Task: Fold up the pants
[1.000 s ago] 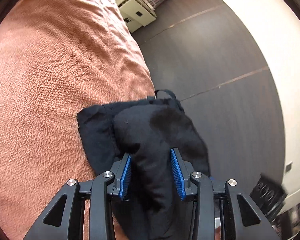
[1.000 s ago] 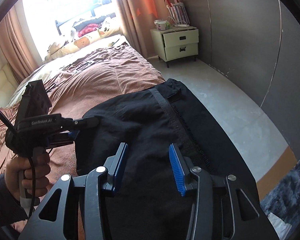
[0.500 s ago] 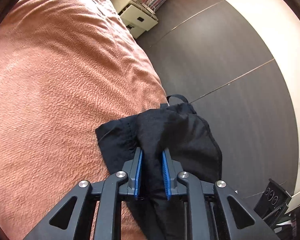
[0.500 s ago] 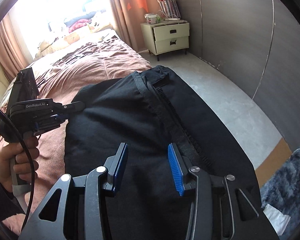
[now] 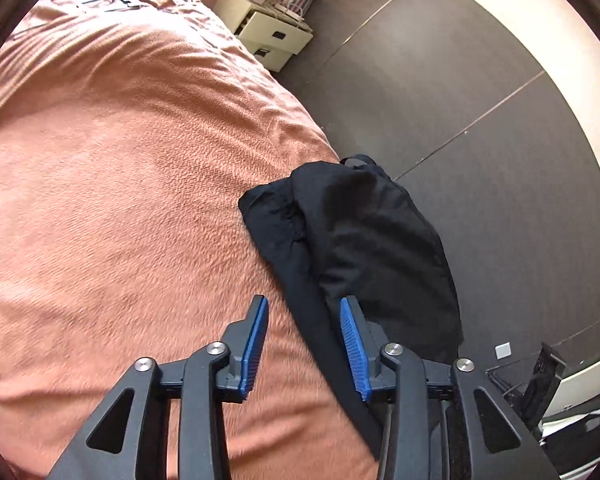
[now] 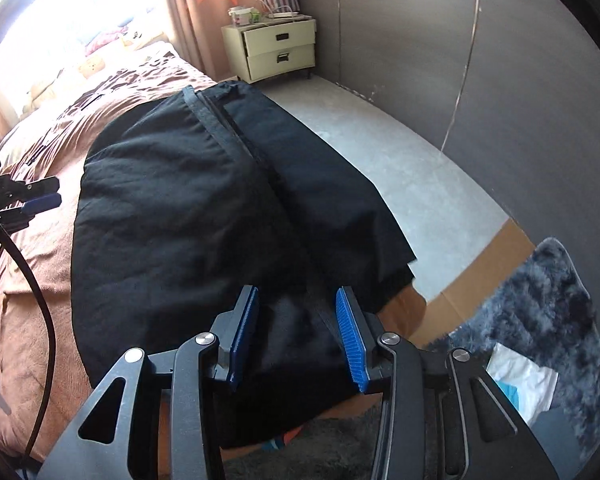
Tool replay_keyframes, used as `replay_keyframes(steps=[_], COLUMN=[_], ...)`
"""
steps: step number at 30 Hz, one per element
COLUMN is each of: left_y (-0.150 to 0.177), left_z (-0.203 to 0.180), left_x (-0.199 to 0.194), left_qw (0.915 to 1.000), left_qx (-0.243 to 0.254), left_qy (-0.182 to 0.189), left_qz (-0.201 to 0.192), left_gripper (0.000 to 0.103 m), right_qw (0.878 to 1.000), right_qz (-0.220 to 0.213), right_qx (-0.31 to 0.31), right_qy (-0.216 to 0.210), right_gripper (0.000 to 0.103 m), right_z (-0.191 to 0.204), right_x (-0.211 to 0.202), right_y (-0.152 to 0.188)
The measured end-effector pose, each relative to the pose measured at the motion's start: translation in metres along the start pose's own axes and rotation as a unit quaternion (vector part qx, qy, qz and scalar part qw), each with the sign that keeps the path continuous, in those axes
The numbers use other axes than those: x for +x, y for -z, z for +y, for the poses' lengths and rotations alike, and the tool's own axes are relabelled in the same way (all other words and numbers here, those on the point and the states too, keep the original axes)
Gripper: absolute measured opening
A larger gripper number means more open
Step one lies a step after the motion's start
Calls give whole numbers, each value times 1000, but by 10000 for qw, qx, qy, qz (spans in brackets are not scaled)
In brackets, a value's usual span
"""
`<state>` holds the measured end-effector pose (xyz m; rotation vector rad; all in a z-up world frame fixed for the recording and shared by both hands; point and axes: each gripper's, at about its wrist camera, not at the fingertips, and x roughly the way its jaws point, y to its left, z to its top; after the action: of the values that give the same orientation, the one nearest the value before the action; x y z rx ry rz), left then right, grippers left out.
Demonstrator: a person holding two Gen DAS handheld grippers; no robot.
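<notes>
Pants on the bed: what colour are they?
Plain black pants, no pattern; clearest in the right wrist view.

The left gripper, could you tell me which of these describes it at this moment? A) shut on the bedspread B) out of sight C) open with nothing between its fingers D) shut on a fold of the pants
C: the left gripper has its blue pads spread apart, with the black pants lying free on the bedspread ahead.

Black left claw [image 5: 303, 340] and right claw [image 6: 296, 334], blue ribbed pads, silver screws.
</notes>
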<state>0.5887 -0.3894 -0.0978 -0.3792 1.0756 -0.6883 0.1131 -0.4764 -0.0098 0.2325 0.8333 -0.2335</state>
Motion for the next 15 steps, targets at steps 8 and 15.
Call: replay_keyframes(steps=[8,15], left_y=[19,36], left_z=[-23,-53], left_x=[-58,-117], left_qw=[9994,9960], left_qx=[325,771], left_qy=[-88,-215], left_qz=[-129,-389], left_gripper=[69,98], right_qw=[9996,9989], right_qz=[10,-132], right_qx=[262,417], right_qy=[-86,-161], right_gripper=[38,65], right_z=[-10,1], right_x=[-50,-110], right_y=[21,47])
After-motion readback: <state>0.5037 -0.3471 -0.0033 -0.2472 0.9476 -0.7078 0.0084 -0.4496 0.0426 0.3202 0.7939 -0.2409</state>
